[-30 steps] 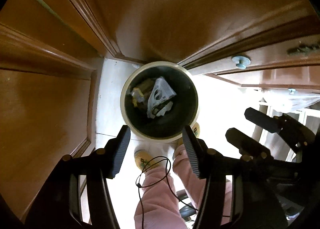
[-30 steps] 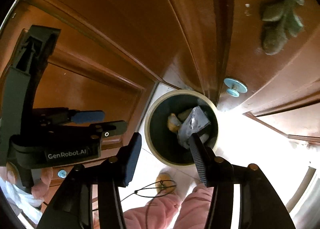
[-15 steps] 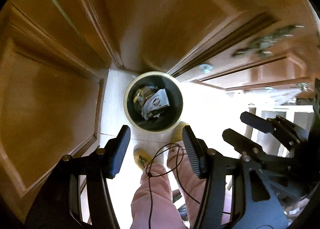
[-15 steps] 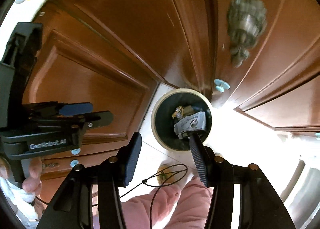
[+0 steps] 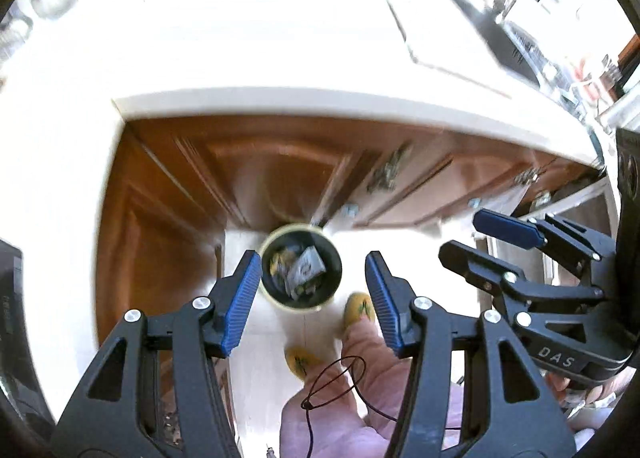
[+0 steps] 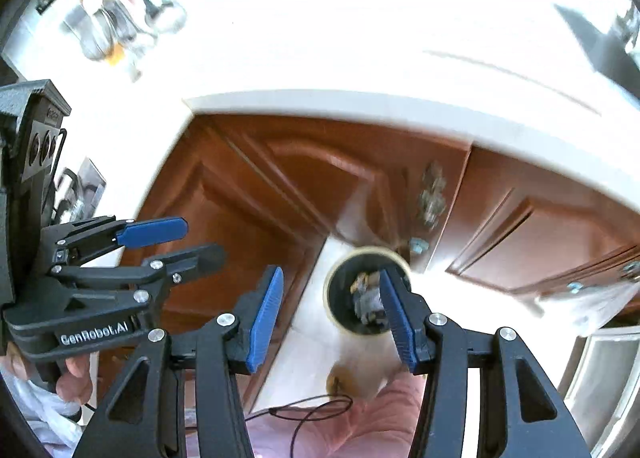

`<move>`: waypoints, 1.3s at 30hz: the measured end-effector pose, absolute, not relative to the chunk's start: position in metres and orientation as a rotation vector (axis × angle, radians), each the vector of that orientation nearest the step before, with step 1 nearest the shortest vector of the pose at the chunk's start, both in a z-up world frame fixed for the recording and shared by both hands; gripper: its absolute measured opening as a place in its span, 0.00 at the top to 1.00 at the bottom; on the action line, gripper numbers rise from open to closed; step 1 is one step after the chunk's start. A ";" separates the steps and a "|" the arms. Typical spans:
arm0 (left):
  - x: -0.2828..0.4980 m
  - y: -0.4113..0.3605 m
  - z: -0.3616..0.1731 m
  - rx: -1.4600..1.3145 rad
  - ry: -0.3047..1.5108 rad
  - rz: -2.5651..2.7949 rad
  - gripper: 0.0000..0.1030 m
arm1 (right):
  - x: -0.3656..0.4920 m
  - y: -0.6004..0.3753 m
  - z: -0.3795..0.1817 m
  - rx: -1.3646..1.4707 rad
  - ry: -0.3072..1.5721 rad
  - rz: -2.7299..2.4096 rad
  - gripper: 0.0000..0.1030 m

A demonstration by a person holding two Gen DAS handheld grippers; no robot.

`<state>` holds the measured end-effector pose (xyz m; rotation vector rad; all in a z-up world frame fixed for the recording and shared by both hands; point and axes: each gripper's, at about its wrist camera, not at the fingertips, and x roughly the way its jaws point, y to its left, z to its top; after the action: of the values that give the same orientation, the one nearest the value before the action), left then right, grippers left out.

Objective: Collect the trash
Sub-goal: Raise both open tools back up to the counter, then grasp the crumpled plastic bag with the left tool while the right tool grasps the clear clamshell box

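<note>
Domestic kitchen: a white worktop over panelled brown wooden cabinet doors with ornate metal handles, a sink at right, pale tiled floor.

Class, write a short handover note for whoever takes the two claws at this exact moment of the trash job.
Left claw: open, nothing in it, high above the floor.
Right claw: open, also holding nothing.
Trash bin: on the floor by the wooden cabinets, next to the person's yellow slippers.
Done: crumpled wrappers lie inside the bin.
Left: check the white countertop for more trash; glare hides what is on it.
</note>
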<state>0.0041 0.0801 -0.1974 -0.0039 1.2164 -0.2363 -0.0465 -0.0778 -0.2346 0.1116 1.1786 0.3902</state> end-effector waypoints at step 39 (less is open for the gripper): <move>0.226 0.160 -0.075 -0.221 0.798 0.382 0.50 | 0.281 -0.022 -0.018 -0.098 0.824 0.630 0.39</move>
<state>0.2258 0.1598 -0.0755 -0.2209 0.7979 0.3822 0.2811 -0.0225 -0.0179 -0.0979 0.8239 0.6297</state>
